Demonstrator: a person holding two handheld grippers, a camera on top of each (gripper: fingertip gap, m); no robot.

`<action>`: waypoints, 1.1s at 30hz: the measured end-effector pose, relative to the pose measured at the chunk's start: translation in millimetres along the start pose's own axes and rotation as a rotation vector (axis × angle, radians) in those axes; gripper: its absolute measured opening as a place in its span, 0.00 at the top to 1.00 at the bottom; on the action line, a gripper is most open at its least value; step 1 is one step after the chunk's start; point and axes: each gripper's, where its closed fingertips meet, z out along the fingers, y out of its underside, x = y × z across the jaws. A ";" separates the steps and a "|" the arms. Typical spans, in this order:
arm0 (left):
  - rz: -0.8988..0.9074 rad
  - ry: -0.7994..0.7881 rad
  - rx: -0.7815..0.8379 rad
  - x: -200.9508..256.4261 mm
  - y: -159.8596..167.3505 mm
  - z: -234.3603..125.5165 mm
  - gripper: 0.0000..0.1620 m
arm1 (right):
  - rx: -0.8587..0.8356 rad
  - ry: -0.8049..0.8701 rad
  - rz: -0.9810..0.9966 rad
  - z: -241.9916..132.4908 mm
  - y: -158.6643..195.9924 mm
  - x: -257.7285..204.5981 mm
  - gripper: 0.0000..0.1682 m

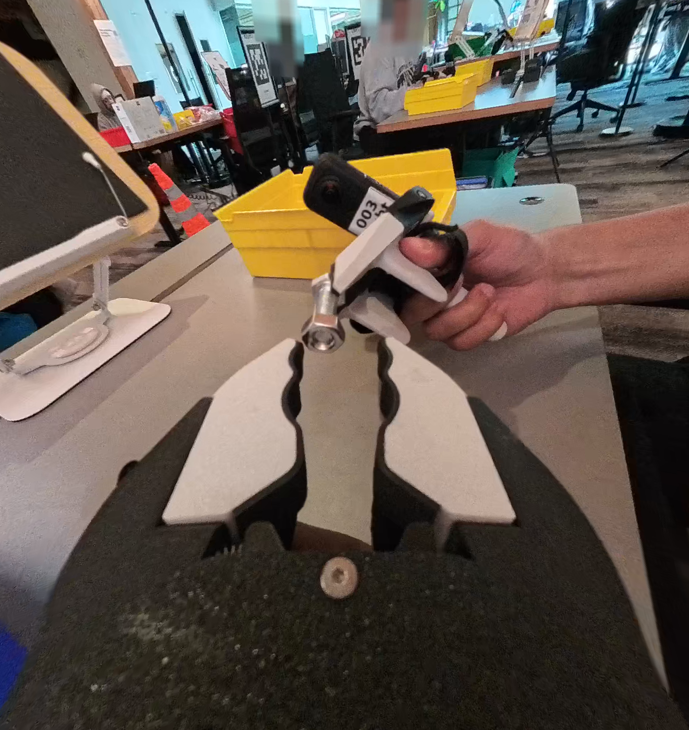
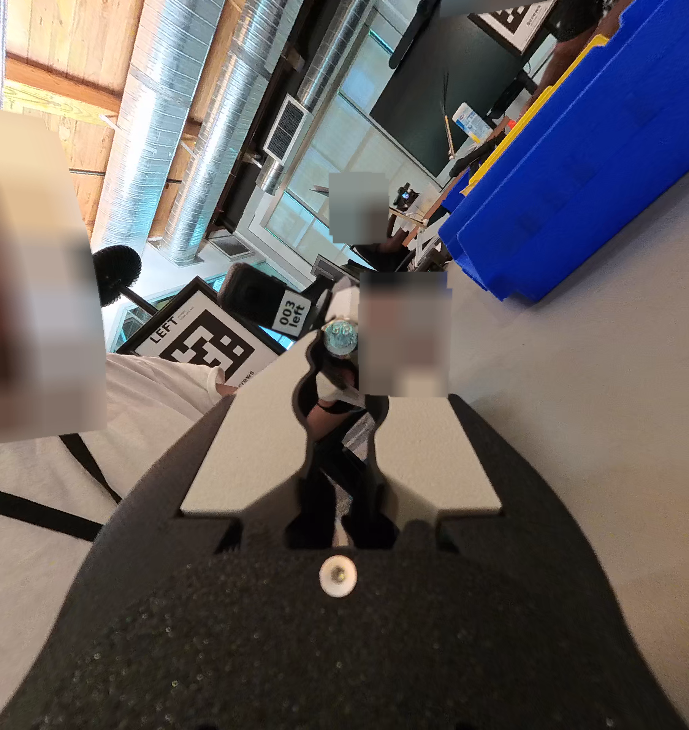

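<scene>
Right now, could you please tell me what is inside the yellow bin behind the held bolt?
Of the yellow bin, only the bare far inner wall shows. Its floor is hidden by its near wall and by the right gripper, whose jaws hold a bolt.

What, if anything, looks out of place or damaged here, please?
Nothing stands out. The silver hex bolt with its nut sits clamped in the right gripper above the grey table; the left gripper, jaws open, is empty.
</scene>
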 end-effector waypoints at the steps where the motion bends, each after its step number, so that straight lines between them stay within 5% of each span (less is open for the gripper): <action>1: -0.001 0.056 -0.041 7.8 7.8 2.0 0.82 | 0.011 -0.010 0.004 -0.3 -1.6 -1.3 0.91; 2: -0.015 0.122 -0.088 16.5 17.2 3.9 0.90 | 0.024 -0.022 0.009 -0.8 -3.7 -3.1 0.91; 5: -0.047 0.126 -0.127 16.7 25.7 7.6 0.82 | 0.023 -0.013 0.007 -1.7 -4.0 -1.5 0.91; 12: -0.070 -0.032 0.055 -10.3 -7.9 -5.7 0.73 | -0.005 0.030 -0.007 0.1 0.9 4.6 0.90; 17: -0.010 0.058 -0.065 7.4 13.4 2.7 0.85 | 0.013 0.019 -0.001 -0.8 -1.8 3.1 0.91; 25: -0.021 -0.056 0.036 -9.2 -6.0 -3.1 0.75 | 0.016 0.028 0.001 -1.0 -1.9 5.5 0.90; 30: -0.035 0.067 -0.116 7.4 23.7 6.9 0.83 | 0.017 0.019 0.004 -0.8 -2.3 3.9 0.90; 33: -0.035 0.007 -0.082 -2.5 16.8 5.6 0.77 | 0.015 0.023 0.003 -0.9 -1.7 4.5 0.90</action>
